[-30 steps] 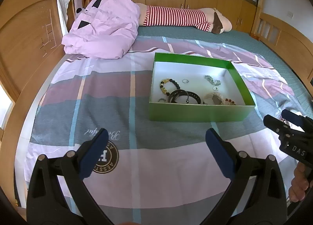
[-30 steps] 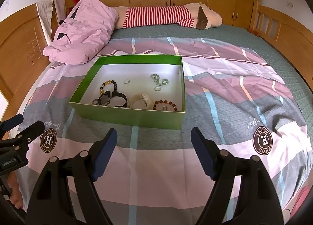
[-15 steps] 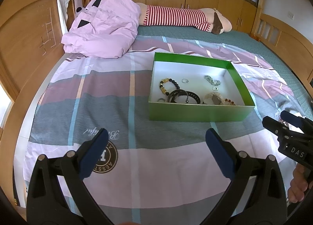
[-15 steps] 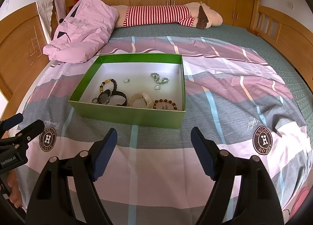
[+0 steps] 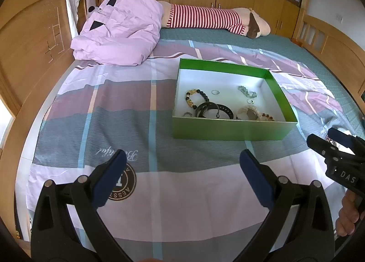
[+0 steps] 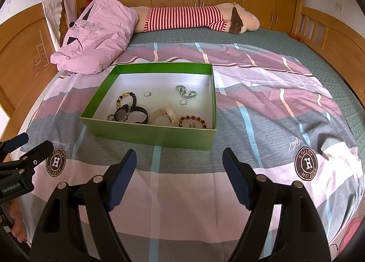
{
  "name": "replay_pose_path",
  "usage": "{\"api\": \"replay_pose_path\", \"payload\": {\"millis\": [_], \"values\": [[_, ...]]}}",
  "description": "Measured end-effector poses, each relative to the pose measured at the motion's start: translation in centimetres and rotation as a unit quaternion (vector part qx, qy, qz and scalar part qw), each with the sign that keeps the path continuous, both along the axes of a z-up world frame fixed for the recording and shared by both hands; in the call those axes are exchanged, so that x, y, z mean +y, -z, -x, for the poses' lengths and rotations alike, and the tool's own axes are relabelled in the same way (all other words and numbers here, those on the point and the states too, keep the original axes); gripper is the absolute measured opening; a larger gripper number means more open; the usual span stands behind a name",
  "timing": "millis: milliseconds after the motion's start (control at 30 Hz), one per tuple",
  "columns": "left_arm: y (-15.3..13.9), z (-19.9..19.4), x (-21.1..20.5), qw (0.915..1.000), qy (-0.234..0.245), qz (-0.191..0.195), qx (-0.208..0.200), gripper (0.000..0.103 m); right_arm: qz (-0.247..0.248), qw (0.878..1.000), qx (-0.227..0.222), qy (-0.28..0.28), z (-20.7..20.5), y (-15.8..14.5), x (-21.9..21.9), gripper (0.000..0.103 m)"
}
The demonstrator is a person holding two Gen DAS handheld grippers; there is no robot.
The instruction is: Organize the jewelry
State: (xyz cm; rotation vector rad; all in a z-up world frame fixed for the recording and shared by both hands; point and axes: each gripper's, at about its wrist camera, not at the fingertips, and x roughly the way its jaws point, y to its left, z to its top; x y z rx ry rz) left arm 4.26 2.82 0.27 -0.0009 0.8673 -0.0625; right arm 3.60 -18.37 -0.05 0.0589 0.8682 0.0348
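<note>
Left wrist view: left claw (image 5: 181,176) spread wide, holding nothing, hovering over the plaid sheet (image 5: 123,116) near the bed's front edge. Green box (image 5: 230,128) ahead and a little right, resting on the sheet toward the bed's middle. Inside, near its front wall: beaded bracelet (image 5: 195,98), black watch (image 5: 213,109), cream watch (image 5: 247,112), reddish bead bracelet (image 5: 268,116) mostly hidden by the wall. Farther back: small ring (image 5: 215,92), pale green bracelet (image 5: 246,91). Right claw (image 5: 324,140) at the right edge, side-on, tips close together, grip hard to judge here. Pink quilt (image 5: 118,32) heaped at the far left corner, striped plush (image 5: 205,19) along the far edge.

Right wrist view: right claw (image 6: 180,167) wide apart, empty, above the sheet (image 6: 262,111), just short of the box (image 6: 155,135). Same jewelry in the front half of the box: black watch (image 6: 127,112), cream watch (image 6: 165,114), reddish bracelet (image 6: 192,120) in the front right corner, ring (image 6: 147,94) and green bracelet (image 6: 186,92) behind. Left claw (image 6: 25,143) at the left edge, well apart from the box.
</note>
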Motion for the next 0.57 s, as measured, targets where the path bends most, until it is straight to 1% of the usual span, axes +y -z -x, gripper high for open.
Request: {"api": "replay_pose_path", "payload": {"millis": [567], "values": [[0.38,-0.18,0.14,1.0,-0.003,0.003,0.008,0.101,0.004,1.0,0.004,-0.006,-0.07,-0.04,0.21,0.078]]}}
